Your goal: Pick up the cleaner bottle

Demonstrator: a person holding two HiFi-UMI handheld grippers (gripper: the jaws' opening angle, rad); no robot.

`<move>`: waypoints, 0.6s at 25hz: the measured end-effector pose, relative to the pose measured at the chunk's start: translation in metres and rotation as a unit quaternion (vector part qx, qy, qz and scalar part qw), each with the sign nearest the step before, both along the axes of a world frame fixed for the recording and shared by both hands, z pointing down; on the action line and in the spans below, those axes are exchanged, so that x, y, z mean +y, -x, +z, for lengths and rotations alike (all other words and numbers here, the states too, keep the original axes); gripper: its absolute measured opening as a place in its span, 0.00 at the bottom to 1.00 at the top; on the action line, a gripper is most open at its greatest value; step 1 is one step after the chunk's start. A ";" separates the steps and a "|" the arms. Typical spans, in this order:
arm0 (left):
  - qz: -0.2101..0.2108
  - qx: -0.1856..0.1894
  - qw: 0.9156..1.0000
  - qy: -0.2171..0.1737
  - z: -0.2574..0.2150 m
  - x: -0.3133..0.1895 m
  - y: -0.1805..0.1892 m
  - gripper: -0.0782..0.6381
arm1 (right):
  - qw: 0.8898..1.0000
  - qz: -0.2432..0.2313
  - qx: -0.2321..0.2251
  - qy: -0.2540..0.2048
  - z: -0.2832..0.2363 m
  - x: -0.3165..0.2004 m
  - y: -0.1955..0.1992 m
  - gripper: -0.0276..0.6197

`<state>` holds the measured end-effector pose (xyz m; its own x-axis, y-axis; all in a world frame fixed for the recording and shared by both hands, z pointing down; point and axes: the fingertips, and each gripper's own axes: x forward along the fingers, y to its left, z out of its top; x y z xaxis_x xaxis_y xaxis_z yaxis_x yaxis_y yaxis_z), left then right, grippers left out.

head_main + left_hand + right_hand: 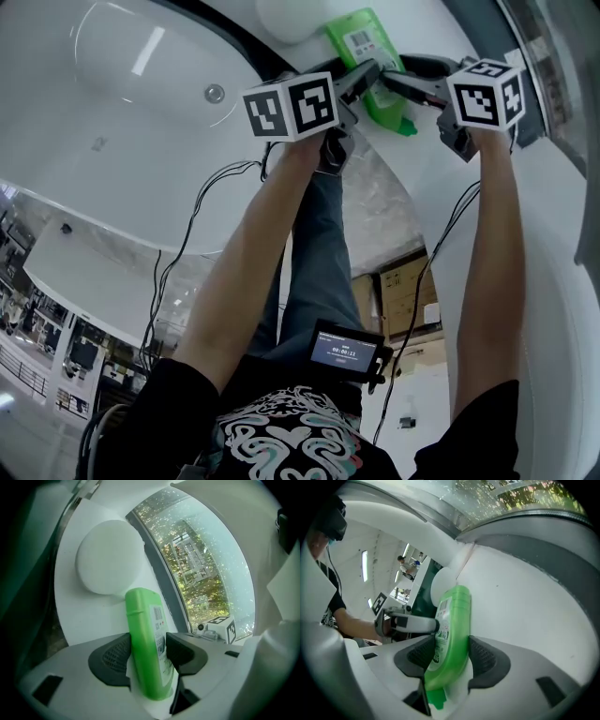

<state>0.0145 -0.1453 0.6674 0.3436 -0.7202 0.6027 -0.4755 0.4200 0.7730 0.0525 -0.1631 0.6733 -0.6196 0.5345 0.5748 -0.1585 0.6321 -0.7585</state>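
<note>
A green cleaner bottle (361,37) with a white label lies on a white ledge (422,37) at the top of the head view, its darker cap end toward me. My left gripper (364,77) reaches it from the left and my right gripper (394,82) from the right. In the left gripper view the bottle (145,634) stands between the open jaws of the left gripper (149,656), pads close beside it. The right gripper view shows the bottle (452,630) inside the wide-open jaws of the right gripper (449,656), and the left gripper (408,623) at its label.
A white round object (110,557) sits on the ledge just beyond the bottle. A white bathtub (122,112) with a drain (215,93) fills the left. A curved window (201,564) runs behind the ledge. Cables (187,244) hang below my arms.
</note>
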 end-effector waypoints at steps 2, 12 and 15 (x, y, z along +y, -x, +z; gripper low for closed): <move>0.015 -0.006 1.000 -0.011 -0.004 -0.002 -0.011 0.43 | 1.000 -0.015 0.000 0.015 -0.004 0.014 -0.017 0.41; 0.157 0.030 0.985 -0.072 -0.010 -0.019 -0.036 0.43 | 0.999 0.002 -0.045 -0.005 -0.011 0.009 -0.028 0.40; 0.149 0.078 0.979 -0.112 -0.025 -0.018 -0.035 0.42 | 0.997 -0.007 -0.071 -0.016 -0.028 0.009 -0.016 0.39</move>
